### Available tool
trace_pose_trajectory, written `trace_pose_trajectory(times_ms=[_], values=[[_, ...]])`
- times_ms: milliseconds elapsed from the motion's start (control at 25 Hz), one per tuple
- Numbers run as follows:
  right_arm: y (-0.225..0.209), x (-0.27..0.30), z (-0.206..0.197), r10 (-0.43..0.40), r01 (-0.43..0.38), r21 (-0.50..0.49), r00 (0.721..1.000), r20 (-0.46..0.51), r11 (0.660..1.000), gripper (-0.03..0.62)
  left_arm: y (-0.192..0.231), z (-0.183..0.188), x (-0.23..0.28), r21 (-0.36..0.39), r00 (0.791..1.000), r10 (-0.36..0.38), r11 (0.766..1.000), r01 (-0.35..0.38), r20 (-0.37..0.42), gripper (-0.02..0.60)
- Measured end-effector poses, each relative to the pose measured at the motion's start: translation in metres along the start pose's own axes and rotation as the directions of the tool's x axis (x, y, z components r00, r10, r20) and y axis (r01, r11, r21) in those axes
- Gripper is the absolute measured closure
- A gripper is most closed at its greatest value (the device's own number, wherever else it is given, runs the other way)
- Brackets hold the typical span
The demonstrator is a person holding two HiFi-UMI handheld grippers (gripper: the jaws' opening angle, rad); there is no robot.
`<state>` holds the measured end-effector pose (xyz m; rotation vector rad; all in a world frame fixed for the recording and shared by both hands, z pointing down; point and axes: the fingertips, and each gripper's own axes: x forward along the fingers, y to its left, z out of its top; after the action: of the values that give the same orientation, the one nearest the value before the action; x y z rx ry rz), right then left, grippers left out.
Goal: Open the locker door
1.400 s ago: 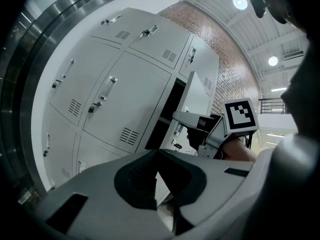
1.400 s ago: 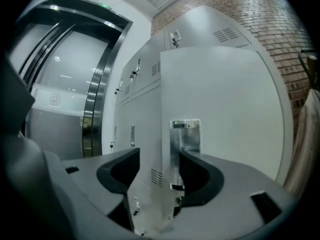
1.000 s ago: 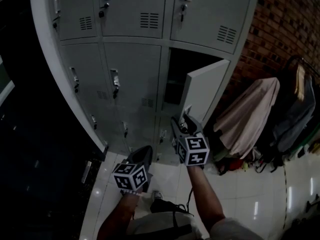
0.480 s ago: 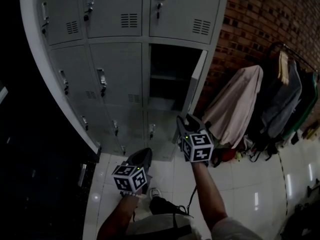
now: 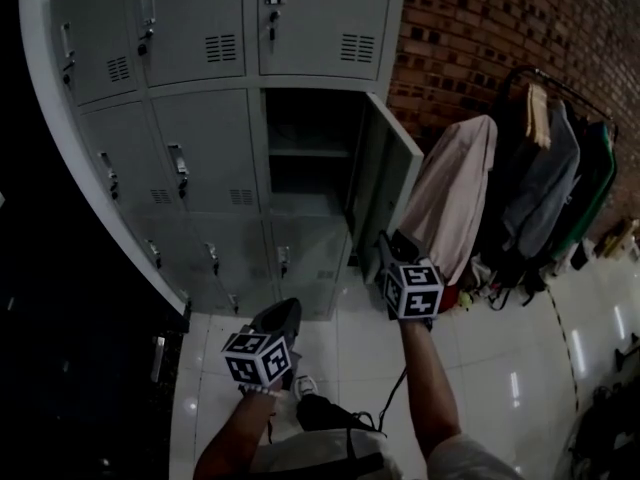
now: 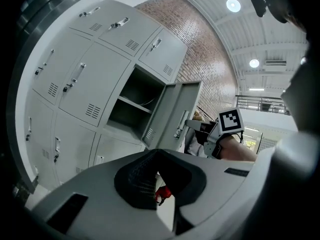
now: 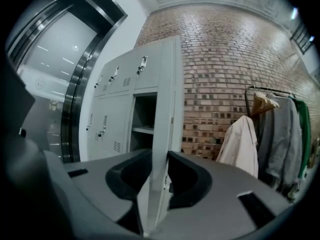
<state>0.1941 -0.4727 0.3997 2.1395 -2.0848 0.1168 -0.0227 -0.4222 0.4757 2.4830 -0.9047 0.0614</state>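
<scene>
Against the brick wall (image 5: 470, 18), lockers (image 5: 200, 148): grey bank, the other doors closed.
Locker door (image 5: 392, 178): middle row, right column, standing wide open.
Right gripper (image 7: 159, 156): jaws have just been closing, now narrow, pinching the door's free edge.
Left gripper (image 6: 157, 156): jaws together, empty, held low.
Risk: the thin edge may slip out, or an overswing may knock the hanging coats (image 5: 455, 198).

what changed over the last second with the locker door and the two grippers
The grey metal locker door swung further open, out to the right, carried by the right gripper, whose jaws have just been closing on the door's edge. The left gripper stays low, holding nothing; the other locker doors stay shut.
</scene>
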Motion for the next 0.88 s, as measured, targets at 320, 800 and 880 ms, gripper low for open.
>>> trace_pose_trajectory(times_ms=[320, 800, 880], values=[[-0.053, -0.005, -0.006, -0.033, 0.033, 0.005, 0.999, -0.017, 0.999, 0.494, -0.017, -0.016, -0.003, 0.001, 1.000, 0.014, 1.000, -0.014, -0.008, 0.591], [-0.042, -0.090, -0.020, -0.029, 0.029, -0.002, 1.000, -0.011, 1.000, 0.450, -0.039, -0.035, -0.054, -0.028, 0.999, 0.053, 0.998, -0.052, 0.012, 0.591], [-0.031, -0.111, -0.029, 0.024, -0.024, 0.023, 1.000, -0.011, 0.999, 0.481, -0.046, -0.042, -0.060, -0.039, 0.998, 0.052, 0.998, -0.051, 0.020, 0.591]])
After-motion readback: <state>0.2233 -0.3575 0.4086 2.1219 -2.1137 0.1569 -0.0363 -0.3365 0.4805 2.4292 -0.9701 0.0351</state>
